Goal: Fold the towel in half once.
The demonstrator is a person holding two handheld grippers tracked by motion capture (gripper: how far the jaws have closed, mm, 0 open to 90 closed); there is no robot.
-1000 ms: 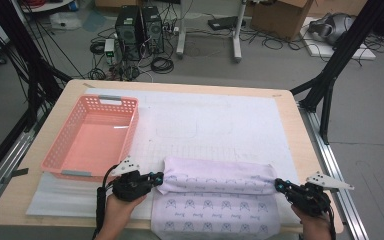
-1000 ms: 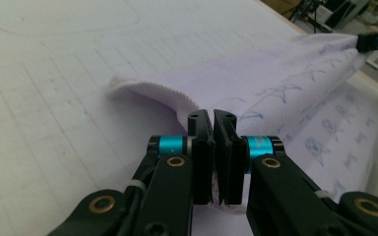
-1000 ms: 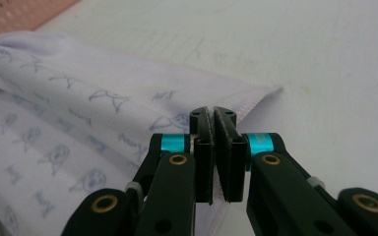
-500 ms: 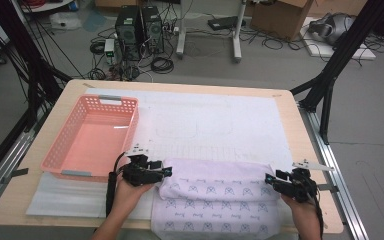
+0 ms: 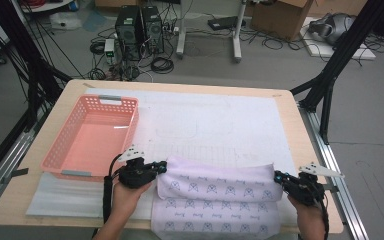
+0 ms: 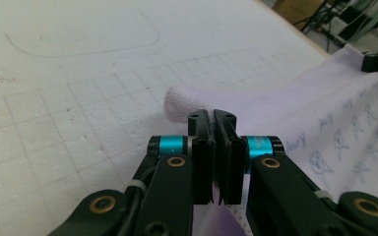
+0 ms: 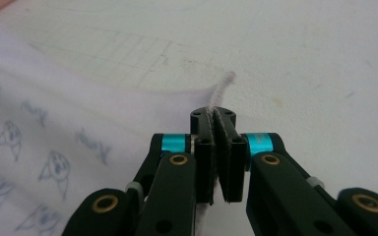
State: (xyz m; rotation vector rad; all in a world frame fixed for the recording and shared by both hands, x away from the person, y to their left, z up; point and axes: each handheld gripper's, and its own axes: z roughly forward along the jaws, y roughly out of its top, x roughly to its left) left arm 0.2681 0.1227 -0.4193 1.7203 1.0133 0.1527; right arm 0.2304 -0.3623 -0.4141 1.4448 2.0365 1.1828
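The work in hand is folding a white printed cloth (image 5: 215, 200) that lies at the near edge of the table, to the right of the pink basket (image 5: 92, 137). Each gripper has just opened and closed again, and each now has cloth between its jaws. The left gripper (image 6: 215, 120) has its jaws pressed together on the cloth's left end, fabric running down between the pads and a rounded fold bulging just beyond the tips. The right gripper (image 7: 215, 115) pinches the right end in the same way, a thin edge of fabric standing up out of the closed jaws. In the high view the left gripper (image 5: 161, 166) and right gripper (image 5: 278, 177) sit at the two ends of a raised, rolled fold stretched between them. I judge this as a fresh re-grip partway through the fold. The next move calls for both hands to carry the fold together, level and evenly taut, so neither corner slips or the edge skews.
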